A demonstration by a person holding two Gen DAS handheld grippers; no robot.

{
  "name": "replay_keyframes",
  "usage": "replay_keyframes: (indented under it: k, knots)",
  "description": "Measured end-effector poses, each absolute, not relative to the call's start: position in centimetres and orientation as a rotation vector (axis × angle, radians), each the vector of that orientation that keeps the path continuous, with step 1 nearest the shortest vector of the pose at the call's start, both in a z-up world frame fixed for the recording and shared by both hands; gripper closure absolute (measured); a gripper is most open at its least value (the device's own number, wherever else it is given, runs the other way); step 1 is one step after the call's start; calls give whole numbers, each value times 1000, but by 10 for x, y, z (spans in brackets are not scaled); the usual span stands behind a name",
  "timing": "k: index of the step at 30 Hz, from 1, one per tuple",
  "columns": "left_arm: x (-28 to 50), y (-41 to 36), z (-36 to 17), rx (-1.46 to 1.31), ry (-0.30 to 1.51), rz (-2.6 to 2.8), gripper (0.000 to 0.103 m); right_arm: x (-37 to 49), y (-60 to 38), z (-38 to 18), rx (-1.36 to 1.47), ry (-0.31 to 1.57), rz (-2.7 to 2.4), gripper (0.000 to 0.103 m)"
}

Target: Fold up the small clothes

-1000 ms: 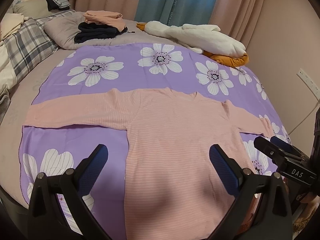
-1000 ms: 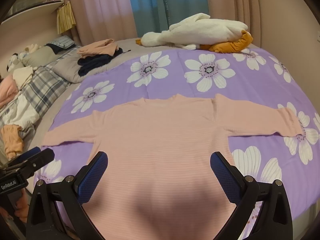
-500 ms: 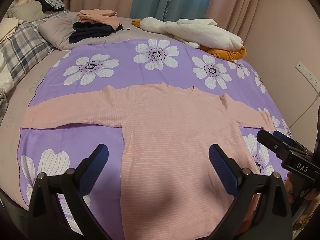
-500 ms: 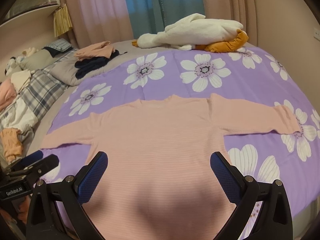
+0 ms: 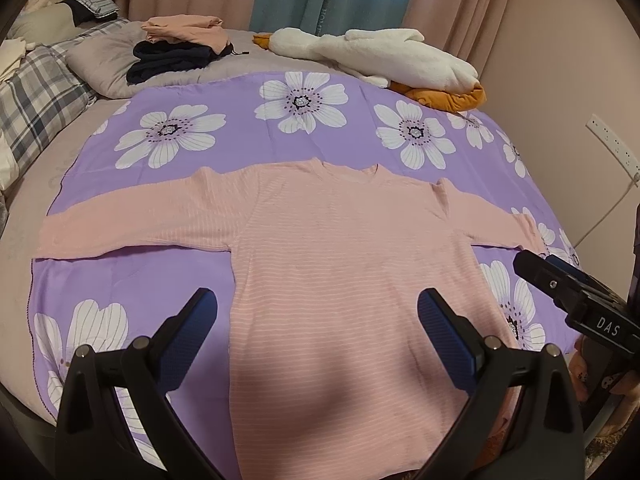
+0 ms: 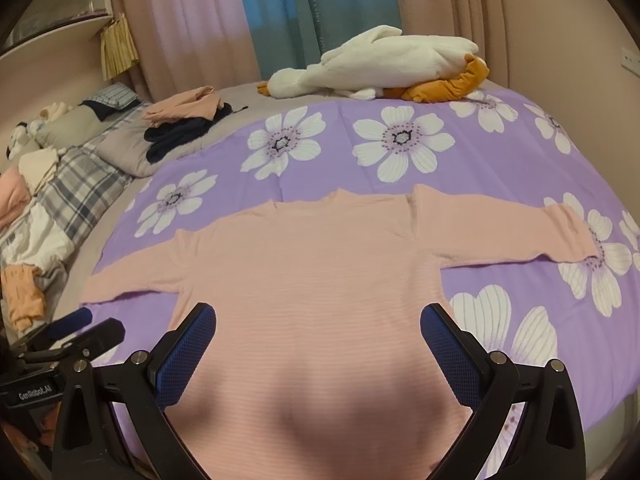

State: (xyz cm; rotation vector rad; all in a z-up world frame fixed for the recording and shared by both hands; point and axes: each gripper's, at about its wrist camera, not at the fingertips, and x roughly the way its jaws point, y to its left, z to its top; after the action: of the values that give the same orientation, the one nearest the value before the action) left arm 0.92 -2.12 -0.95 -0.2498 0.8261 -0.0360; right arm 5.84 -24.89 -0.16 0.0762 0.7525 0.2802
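A pink long-sleeved striped top (image 5: 344,264) (image 6: 320,272) lies flat and face up on the purple flowered sheet (image 5: 224,92) (image 6: 344,160), both sleeves spread out to the sides, hem toward me. My left gripper (image 5: 318,320) hovers open above the lower body of the top, holding nothing. My right gripper (image 6: 318,332) is likewise open over the lower body, nothing between its blue pads. Each gripper shows at the edge of the other's view: the right one (image 5: 576,300), the left one (image 6: 68,336).
A white and orange plush goose (image 5: 392,60) (image 6: 384,64) lies at the far side of the bed. Folded pink and dark clothes (image 5: 180,48) (image 6: 188,120) sit on a grey pillow at the back left. Plaid bedding (image 6: 76,192) and loose clothes lie left. A wall (image 5: 560,60) is right.
Both grippers have drawn back and risen slightly, so the top looks a little farther and more of the bed shows. The top itself has not moved. Both stay open.
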Motion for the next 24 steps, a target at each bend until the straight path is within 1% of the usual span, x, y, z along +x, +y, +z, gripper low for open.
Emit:
replay_keyframes:
  k: [14,24]
  knots:
    - [18,-32,-13,-257,854,-71,3,61,-267,-2,132,758,270,1]
    - [39,-51,-24,-251,903,-98,4,70,-317,-6,257,751,208,1]
